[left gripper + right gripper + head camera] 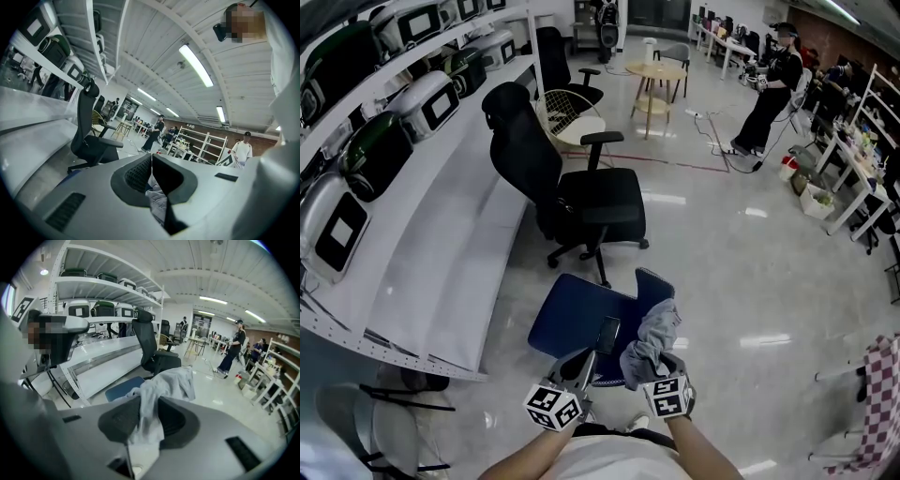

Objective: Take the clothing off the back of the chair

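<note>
The right gripper's jaws are clamped on a bunched fold of the garment, and the grey cloth fills the gap between the pads. The left gripper's jaws are closed too, tips together, and a fold of the same cloth appears to be caught between them lower down. From both grips the garment runs up to the back of the chair, where it is draped over the top edge.

The lift is best made upward and toward the body, so that the cloth is peeled over the edge and not dragged along it. A sideways pull is judged likely to snag the cloth or to shift the chair. A firm grip is needed in both jaws, since only bunched cloth is held and a slack fold may slip out. A black office chair stands just beyond, so the pull is better directed away from it.
</note>
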The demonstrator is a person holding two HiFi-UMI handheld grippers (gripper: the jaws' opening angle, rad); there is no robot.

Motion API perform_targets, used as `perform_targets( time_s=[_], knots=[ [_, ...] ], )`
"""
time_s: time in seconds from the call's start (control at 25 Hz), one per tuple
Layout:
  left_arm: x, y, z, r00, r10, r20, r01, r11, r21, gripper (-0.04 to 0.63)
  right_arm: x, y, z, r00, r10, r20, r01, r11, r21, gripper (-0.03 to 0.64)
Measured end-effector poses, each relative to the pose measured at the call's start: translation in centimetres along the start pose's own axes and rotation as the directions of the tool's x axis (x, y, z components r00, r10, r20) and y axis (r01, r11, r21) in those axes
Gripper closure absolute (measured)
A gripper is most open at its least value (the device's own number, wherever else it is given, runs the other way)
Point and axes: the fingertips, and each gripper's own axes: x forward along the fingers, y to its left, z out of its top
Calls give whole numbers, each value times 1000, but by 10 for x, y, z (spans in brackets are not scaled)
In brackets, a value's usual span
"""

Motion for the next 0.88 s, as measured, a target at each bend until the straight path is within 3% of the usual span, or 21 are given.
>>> perform_targets(
  time_s=[0.16, 0.6, 0.88],
  knots=[
    [-1, -4, 1, 1000, -9, 0, 9, 1000, 0, 581, -7, 2, 3, 1000, -7, 13, 8, 1000, -15, 546],
    [-4, -22, -15, 1000, -24, -12, 24, 1000, -2, 581, -41, 8, 29, 992, 29, 126, -32, 999, 21, 558],
    [-7, -45, -24, 1000, -16, -19, 16, 1000, 2, 581, -61, 10, 25, 986, 75, 147, -78, 997, 16, 560]
  ],
)
